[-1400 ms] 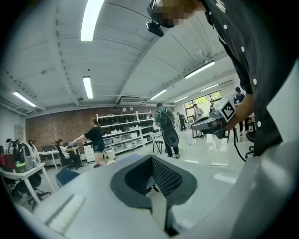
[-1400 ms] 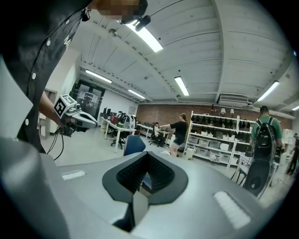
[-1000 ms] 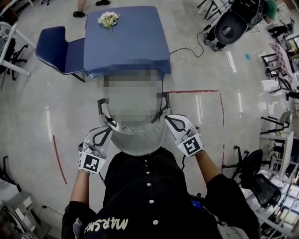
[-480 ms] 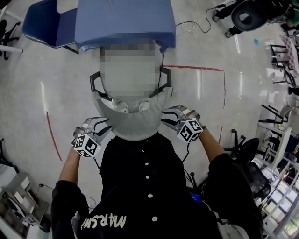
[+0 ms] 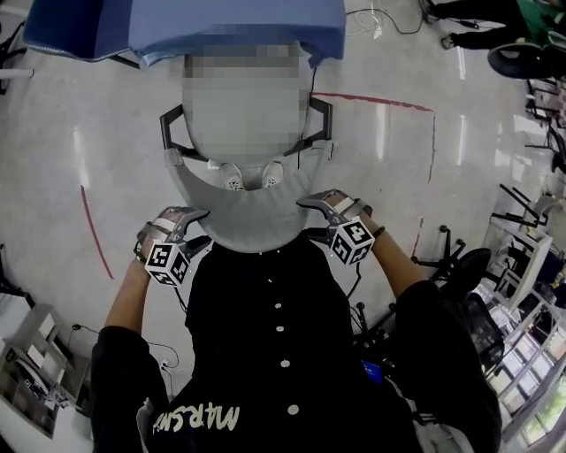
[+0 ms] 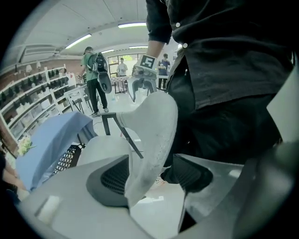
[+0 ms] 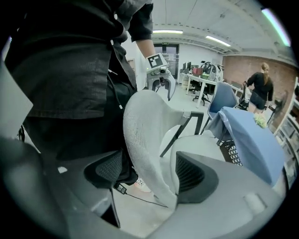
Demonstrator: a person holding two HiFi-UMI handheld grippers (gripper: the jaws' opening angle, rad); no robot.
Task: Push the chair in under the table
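The grey chair's curved backrest (image 5: pixel 256 217) is right in front of me, its black armrests and seat pointing at the blue-cloth table (image 5: pixel 239 26) at the top of the head view. My left gripper (image 5: pixel 193 228) is at the backrest's left end and my right gripper (image 5: pixel 314 217) at its right end. In the left gripper view the backrest edge (image 6: pixel 154 130) stands between the jaws of the left gripper (image 6: pixel 152 182), against one pad with a gap to the other. In the right gripper view the backrest (image 7: pixel 145 135) likewise sits inside the open right gripper (image 7: pixel 149 179).
A dark blue chair (image 5: pixel 62 26) stands at the table's left. Red tape lines (image 5: pixel 371 99) mark the floor. Black office chairs (image 5: pixel 460 274) and shelving crowd the right side. People stand far off: one with a backpack (image 6: pixel 96 77), another beyond the table (image 7: pixel 258 91).
The chair, both grippers and I have moved toward the table. The table has slid to the top of the head view, and the seat's front now reaches its edge.
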